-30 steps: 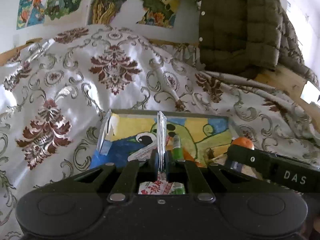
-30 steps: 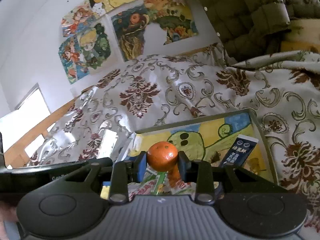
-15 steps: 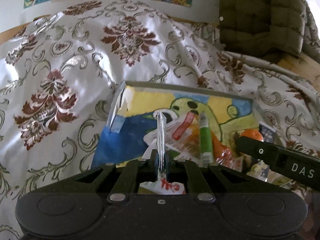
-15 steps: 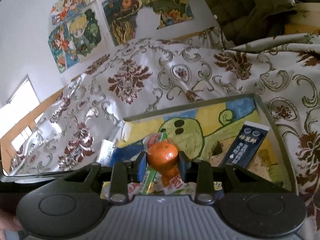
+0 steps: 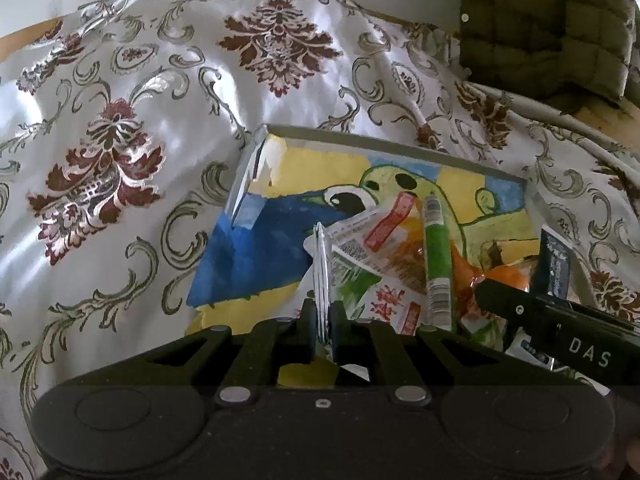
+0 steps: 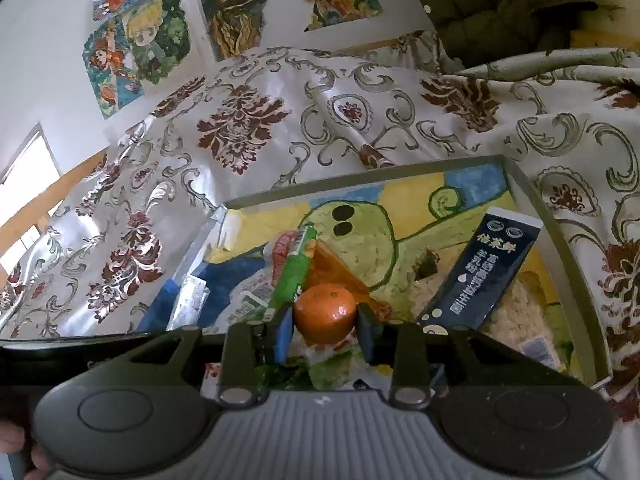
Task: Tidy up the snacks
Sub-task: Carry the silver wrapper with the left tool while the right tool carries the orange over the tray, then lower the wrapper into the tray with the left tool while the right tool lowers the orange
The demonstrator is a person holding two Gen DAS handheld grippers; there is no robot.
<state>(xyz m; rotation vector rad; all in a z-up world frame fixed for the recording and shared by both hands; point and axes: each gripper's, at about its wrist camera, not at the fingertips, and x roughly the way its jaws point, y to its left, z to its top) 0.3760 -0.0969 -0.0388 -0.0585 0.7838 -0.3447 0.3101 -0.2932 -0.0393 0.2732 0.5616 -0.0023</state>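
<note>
Landmark: the shallow tray (image 6: 558, 228) with a painted green-and-yellow floor, lying on the patterned bedcover (image 5: 120, 128). The left gripper (image 5: 322, 320) has its jaws all but closed on a thin silver foil packet (image 5: 321, 264), held edge-on between the pads and standing upright above the tray's near left part, over the blue patch of the painting. The right gripper (image 6: 326, 326) has its jaws partly apart and clamped on a small orange mandarin (image 6: 325, 307); the fruit sits squarely between the two pads, touching both, above the near middle of the tray. Inside the tray, a green stick pack (image 5: 436, 256) lies lengthwise near the centre, resting across clear and orange wrappers (image 5: 384, 240). A dark blue sachet (image 6: 484, 272) with white lettering lies toward the tray's right wall, tilted. A quilted olive jacket (image 5: 552, 28) hangs beyond the tray's far right corner, and painted posters (image 6: 136, 44) are on the wall beyond its far side.
</note>
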